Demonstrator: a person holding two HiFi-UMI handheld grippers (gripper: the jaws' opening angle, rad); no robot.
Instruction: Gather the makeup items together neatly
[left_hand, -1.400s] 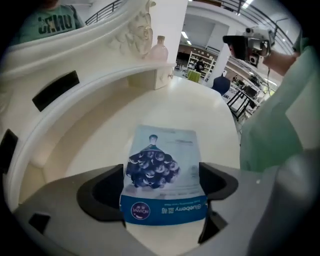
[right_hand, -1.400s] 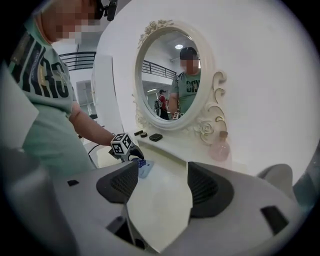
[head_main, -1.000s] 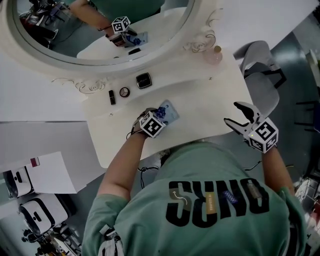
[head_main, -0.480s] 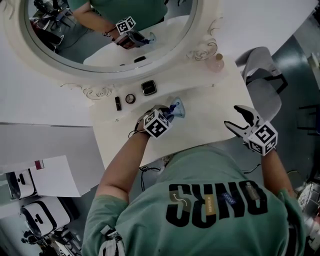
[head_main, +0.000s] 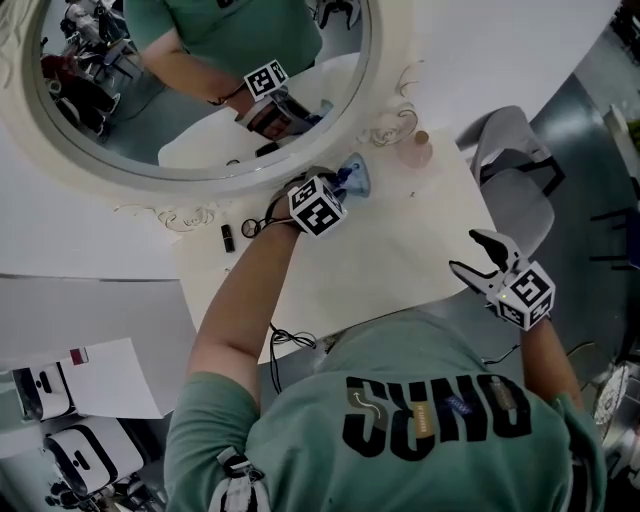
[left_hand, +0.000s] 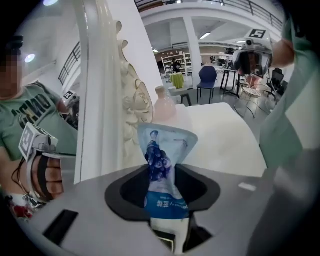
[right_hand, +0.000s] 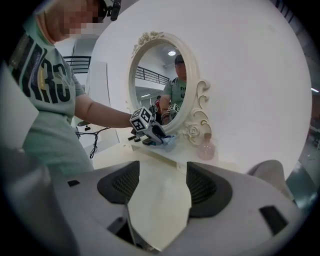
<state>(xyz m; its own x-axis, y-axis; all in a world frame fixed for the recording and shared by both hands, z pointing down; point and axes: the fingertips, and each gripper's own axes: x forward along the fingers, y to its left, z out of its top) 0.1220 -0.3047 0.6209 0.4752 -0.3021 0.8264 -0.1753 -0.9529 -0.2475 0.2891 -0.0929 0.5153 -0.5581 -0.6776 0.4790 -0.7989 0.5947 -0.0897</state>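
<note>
A blue face-mask sachet (left_hand: 166, 165) stands crumpled between the pads of my left gripper (left_hand: 164, 189), whose jaws have just been closing on it and now pinch it. In the head view that gripper (head_main: 343, 184) holds the sachet (head_main: 358, 181) above the white vanity table (head_main: 400, 250), close to the mirror's lower rim. A small black tube (head_main: 227, 237) lies on the table's far left; my left arm hides the other small items beside it. My right gripper (head_main: 468, 252) hovers open and holds nothing off the table's right edge, and between its jaws (right_hand: 160, 192) only tabletop shows.
An oval mirror in a carved white frame (head_main: 385, 105) stands along the table's far side. A pink bottle (head_main: 415, 150) sits by the frame, just right of the sachet. A grey chair (head_main: 515, 160) is beyond the right edge. A black cable (head_main: 285, 340) hangs at the near edge.
My left gripper closed on the sachet, lifted it off the table and carried it toward the mirror. The right gripper has hardly moved.
</note>
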